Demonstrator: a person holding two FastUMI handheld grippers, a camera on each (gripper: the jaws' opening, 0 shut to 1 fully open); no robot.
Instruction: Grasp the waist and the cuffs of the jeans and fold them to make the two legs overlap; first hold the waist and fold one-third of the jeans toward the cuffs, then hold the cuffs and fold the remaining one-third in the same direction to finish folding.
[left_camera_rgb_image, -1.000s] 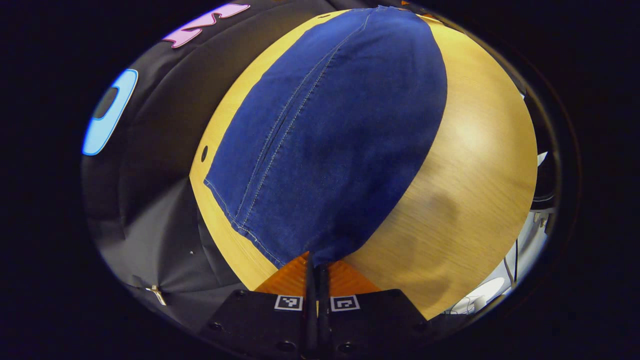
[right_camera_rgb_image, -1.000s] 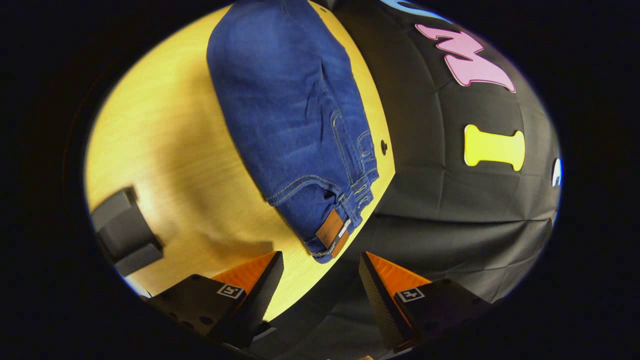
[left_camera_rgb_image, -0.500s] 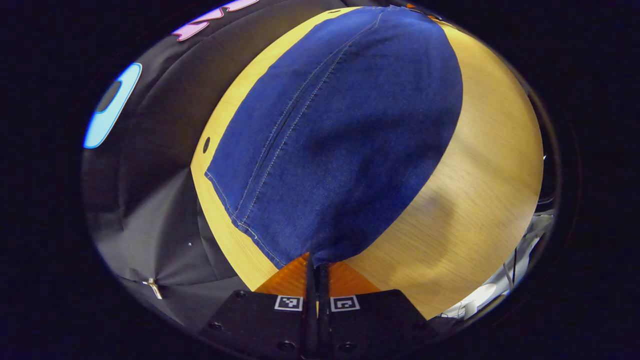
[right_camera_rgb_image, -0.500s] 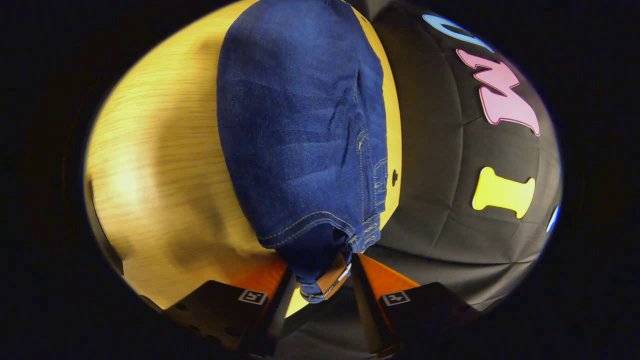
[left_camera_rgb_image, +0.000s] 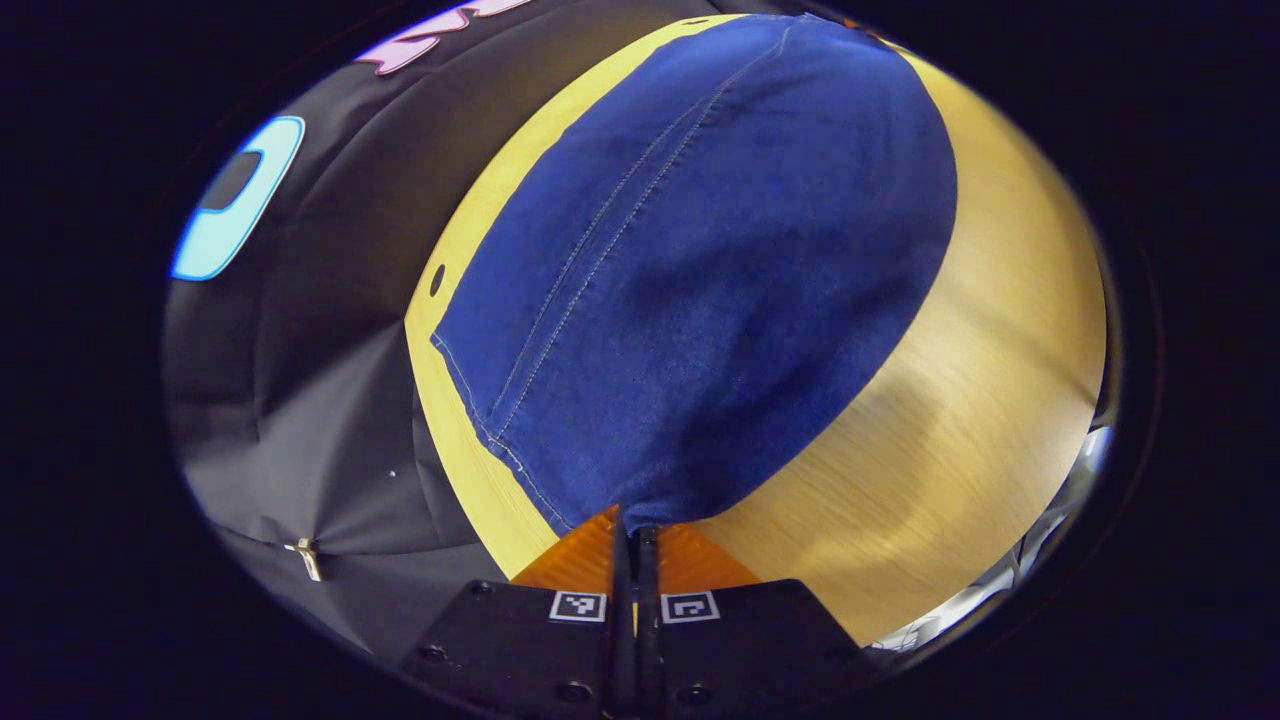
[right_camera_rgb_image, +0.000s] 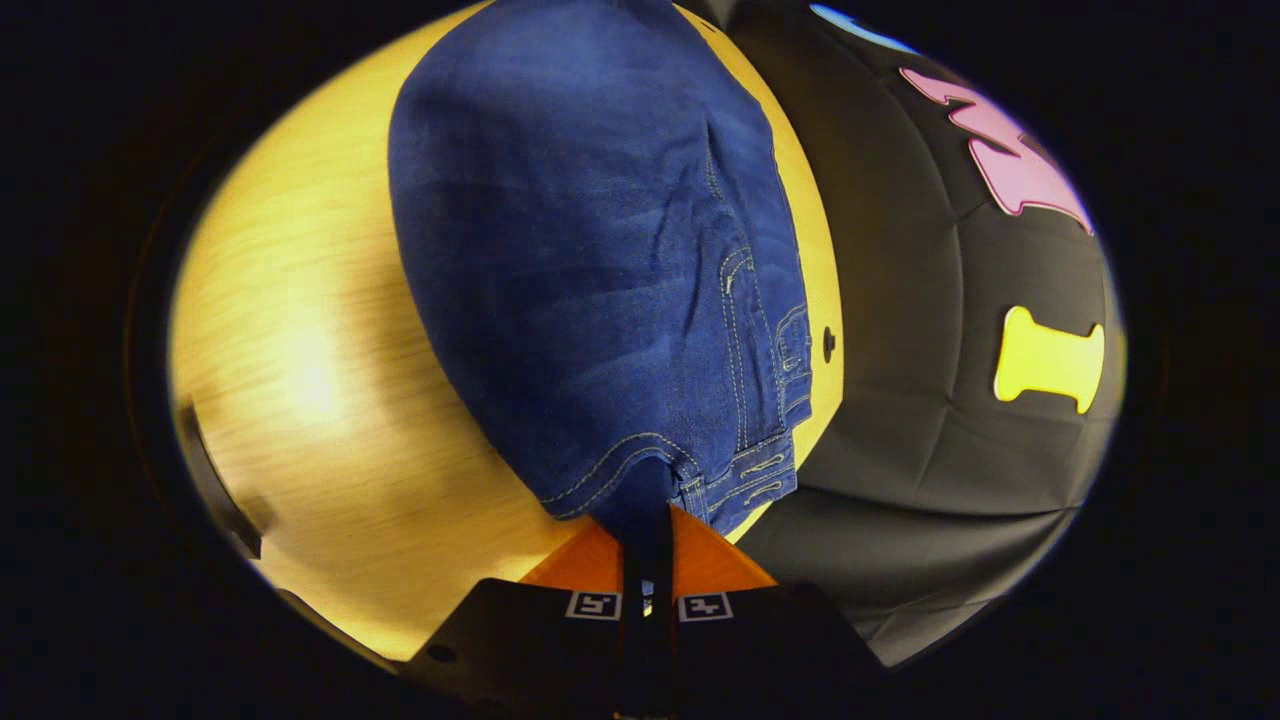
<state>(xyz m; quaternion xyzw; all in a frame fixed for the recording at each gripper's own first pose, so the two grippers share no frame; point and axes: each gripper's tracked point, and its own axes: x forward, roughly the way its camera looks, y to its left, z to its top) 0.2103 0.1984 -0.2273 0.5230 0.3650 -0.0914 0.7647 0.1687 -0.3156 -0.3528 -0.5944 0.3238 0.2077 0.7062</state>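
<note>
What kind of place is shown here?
Probably a recording booth, not a home: black cloth wall behind a bare wooden table, where jeans lie, held by the left claw and right claw.

Wooden table (left_camera_rgb_image: 980, 330); blue jeans (left_camera_rgb_image: 700, 280) spread flat along its edge.

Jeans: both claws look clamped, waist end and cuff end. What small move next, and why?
Probably lift both ends slightly together. The left claw is shut on the cuff end of the jeans, the right claw on the waist, and the denim lies flat on the table.
</note>
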